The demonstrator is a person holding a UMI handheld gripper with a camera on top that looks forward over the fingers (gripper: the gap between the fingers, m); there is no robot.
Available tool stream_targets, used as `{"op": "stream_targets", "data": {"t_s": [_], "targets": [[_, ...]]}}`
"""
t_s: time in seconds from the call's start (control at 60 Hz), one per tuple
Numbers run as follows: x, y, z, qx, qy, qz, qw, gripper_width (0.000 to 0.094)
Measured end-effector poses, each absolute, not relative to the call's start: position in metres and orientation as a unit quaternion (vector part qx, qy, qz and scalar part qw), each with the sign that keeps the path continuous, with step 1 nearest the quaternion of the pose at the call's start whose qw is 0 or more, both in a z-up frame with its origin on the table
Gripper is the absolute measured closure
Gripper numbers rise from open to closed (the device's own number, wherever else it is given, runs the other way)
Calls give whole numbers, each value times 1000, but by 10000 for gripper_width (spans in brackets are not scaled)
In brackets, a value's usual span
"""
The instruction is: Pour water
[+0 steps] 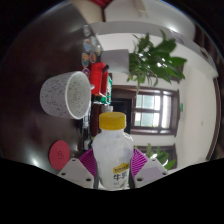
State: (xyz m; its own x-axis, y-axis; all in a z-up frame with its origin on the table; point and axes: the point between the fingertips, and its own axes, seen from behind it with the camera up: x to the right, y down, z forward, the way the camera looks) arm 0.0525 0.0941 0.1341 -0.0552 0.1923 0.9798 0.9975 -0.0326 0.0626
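Observation:
My gripper is shut on a white plastic bottle with a yellow cap and a label with printed characters. Both pink pads press on its sides. The bottle is held upright between the fingers, raised off any surface. A grey speckled cup with a white inside shows up and to the left of the bottle, its mouth turned toward the bottle. What supports the cup is not visible.
A red object sits just right of the cup. A small pink round thing lies low on the left. Beyond are a green leafy plant, a window and a white wall.

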Motion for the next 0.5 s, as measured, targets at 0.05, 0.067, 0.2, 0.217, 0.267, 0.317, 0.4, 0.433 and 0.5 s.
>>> {"op": "stream_targets", "data": {"t_s": [0.05, 0.067, 0.2, 0.217, 0.267, 0.317, 0.4, 0.433, 0.5], "targets": [[48, 95, 136, -507, -572, -495, 414, 519], [48, 95, 136, -495, -580, -501, 409, 517], [31, 93, 135, -404, -625, -550, 379, 521], [41, 94, 137, -393, -629, -556, 376, 522], [35, 90, 135, -369, -640, -571, 358, 523], [40, 86, 134, -353, -645, -583, 345, 520], [44, 87, 129, -344, -649, -590, 334, 521], [45, 85, 128, -346, -649, -588, 336, 521], [60, 74, 131, -359, -640, -582, 350, 520]]}}
